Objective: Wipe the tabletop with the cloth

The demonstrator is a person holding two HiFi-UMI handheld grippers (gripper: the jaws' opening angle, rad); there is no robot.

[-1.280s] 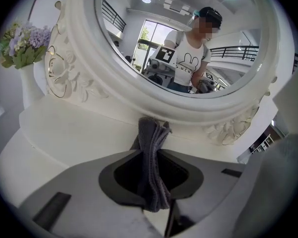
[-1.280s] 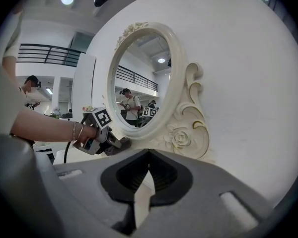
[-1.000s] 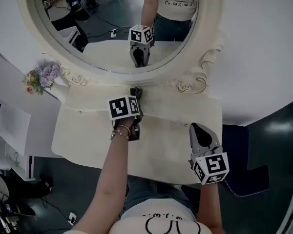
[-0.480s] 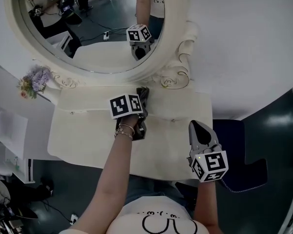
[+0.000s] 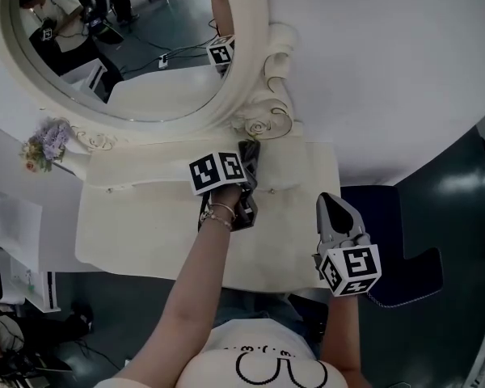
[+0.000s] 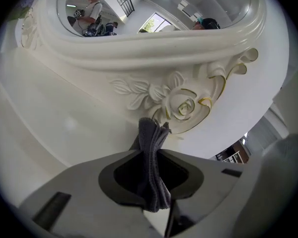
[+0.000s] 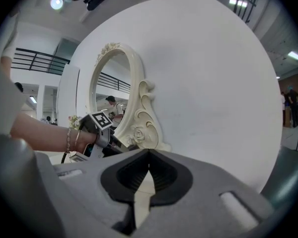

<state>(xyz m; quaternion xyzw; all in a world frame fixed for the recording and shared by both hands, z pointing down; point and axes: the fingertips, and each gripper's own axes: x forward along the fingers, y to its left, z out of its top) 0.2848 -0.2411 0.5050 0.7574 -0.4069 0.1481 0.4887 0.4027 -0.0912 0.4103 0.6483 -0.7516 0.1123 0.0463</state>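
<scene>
Cloth [image 6: 150, 133], grey and bunched into vertical folds, is sitting pinched between the jaws of the left gripper [image 6: 150, 153], which are closing tight on it, with a tuft poking out past the tips. In the head view the left gripper [image 5: 250, 153] is pointing toward 1 o'clock, and the cloth [image 5: 251, 147] is pressing down near the back edge of the cream tabletop [image 5: 137, 225], toward its right end. It is lying just below the carved rose [image 5: 259, 125] at the foot of the ornate mirror frame [image 5: 255, 55]. The left gripper view is showing that rose [image 6: 183, 104] at about 1 o'clock from the cloth, close beyond the tuft. A bracelet [image 5: 218, 212] is circling the wrist behind the marker cube [image 5: 218, 170]. The right gripper [image 5: 330, 204] is hovering at 4 o'clock from the left one, above the tabletop's front right corner, and is pointing toward 12 o'clock. Its own view is showing the right gripper [image 7: 149, 152] with the jaw tips meeting, nothing between them, and only a sliver of cream surface showing lower down. A small bunch of lilac flowers [image 5: 44, 144] is resting at the table's far left, at 9 o'clock from the cloth and well apart from it.
</scene>
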